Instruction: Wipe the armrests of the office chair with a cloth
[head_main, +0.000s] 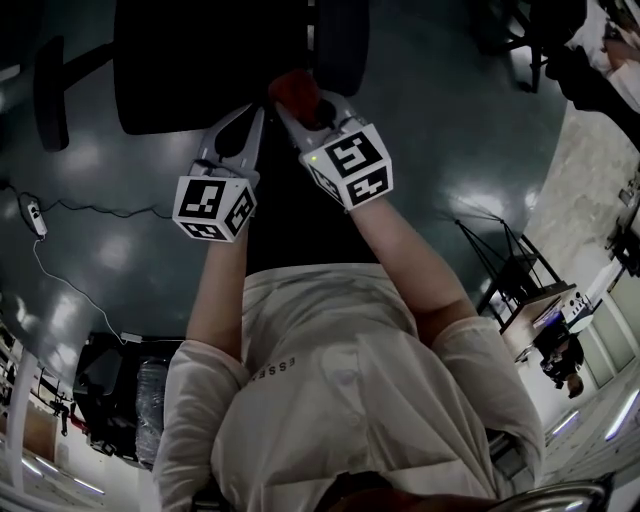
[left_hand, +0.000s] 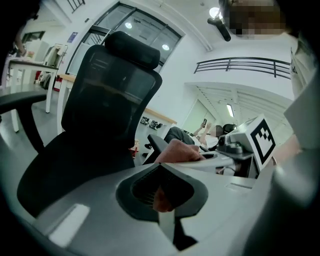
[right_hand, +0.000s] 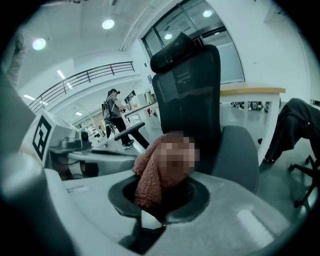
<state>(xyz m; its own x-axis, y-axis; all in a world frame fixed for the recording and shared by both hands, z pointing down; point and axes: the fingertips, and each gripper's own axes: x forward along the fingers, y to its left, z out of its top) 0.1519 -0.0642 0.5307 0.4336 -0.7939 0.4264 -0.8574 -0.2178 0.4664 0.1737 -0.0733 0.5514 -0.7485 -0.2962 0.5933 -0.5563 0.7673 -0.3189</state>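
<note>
A black mesh office chair (left_hand: 107, 95) stands in front of me, its seat (head_main: 200, 70) at the top of the head view. Its armrests show at the left (head_main: 48, 90) and right (head_main: 340, 40). A reddish-brown cloth (head_main: 295, 92) is bunched at the near end of the right armrest. My right gripper (head_main: 300, 105) is shut on the cloth (right_hand: 147, 182), which fills its jaws (right_hand: 150, 205). My left gripper (head_main: 255, 112) sits right beside it, jaws together, with a small pinkish bit of cloth (left_hand: 162, 197) pinched between them. The cloth (left_hand: 177, 151) also shows beyond it.
A cable and a small device (head_main: 35, 215) lie on the grey floor at the left. A black case (head_main: 110, 380) is behind me on the left, a folding frame (head_main: 505, 260) on the right. A person (right_hand: 114, 115) stands far back, near a jacket-draped chair (right_hand: 295, 125).
</note>
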